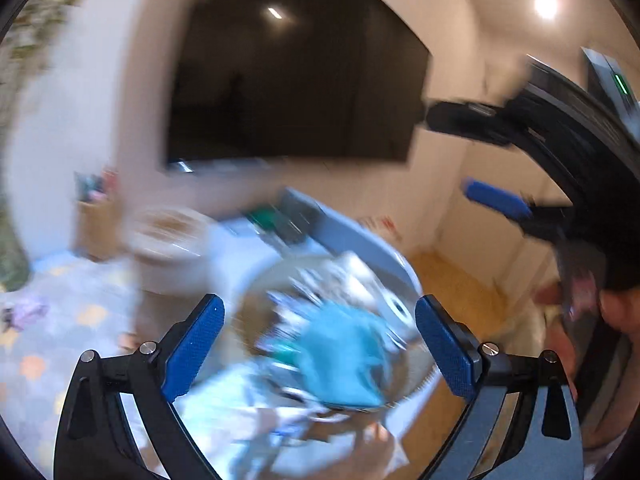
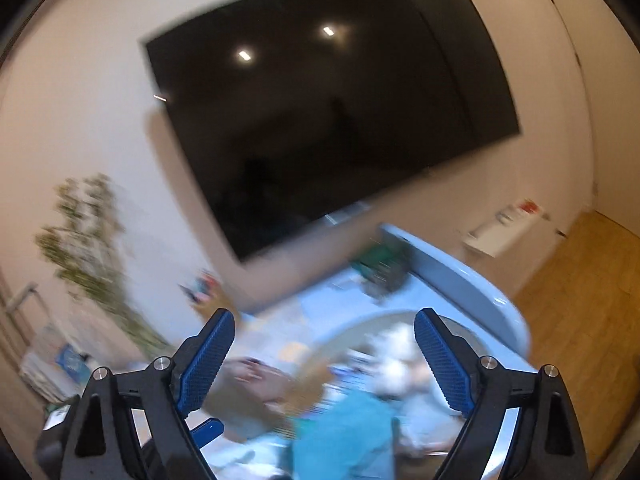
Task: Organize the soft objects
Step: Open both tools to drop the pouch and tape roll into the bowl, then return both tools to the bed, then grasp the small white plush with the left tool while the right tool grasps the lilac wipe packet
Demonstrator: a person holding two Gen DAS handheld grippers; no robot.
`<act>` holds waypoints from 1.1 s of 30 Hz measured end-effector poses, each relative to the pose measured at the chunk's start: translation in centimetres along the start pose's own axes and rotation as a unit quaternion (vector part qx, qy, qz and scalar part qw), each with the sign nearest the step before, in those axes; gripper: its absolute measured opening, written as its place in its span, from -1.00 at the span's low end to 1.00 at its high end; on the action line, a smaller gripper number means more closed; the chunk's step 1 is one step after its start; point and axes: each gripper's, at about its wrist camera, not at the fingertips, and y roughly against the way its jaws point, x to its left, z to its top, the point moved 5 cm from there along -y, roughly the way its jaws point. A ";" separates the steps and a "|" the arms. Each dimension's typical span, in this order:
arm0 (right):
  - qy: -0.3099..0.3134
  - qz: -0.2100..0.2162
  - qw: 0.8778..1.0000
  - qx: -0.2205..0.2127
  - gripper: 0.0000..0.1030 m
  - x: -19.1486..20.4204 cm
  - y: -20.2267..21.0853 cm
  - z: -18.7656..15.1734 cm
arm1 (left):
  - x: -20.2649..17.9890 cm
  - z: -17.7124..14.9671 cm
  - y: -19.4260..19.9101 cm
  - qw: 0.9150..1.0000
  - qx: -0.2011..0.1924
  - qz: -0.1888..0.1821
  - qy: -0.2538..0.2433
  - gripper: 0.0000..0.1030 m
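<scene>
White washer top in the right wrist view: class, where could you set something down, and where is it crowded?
Free: the bare white top between the round drum opening and the wall. Crowded: the drum, heaped with the turquoise cloth and blurred fabrics; the dark green clutter occupies the back panel.

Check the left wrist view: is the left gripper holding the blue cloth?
No. The left gripper is open, its fingers wide apart, and the blue cloth lies beyond them in the basin.

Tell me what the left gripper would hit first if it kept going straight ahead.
Probably the teal cloth, on top of the pile in the round basket. It sits between the open left gripper's fingers, just ahead. Blur makes depth uncertain.
</scene>
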 end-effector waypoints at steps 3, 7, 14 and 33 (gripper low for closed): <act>0.003 0.053 0.998 -0.042 1.00 4.9 1.4 0.0 | 6.0 2.0 2.9 0.998 -0.031 0.040 0.029 0.99; 0.010 0.130 0.990 -0.048 1.00 12.3 0.7 -1.6 | 16.3 3.3 4.9 0.989 -0.030 0.137 0.053 0.99; 0.056 0.180 0.980 0.059 1.00 24.5 -11.5 -10.2 | 37.2 -1.2 3.4 0.966 0.099 0.194 0.139 0.98; 0.244 0.056 0.930 0.268 1.00 31.7 -34.9 -30.0 | 48.8 -9.0 -0.6 0.930 0.224 0.276 0.088 0.98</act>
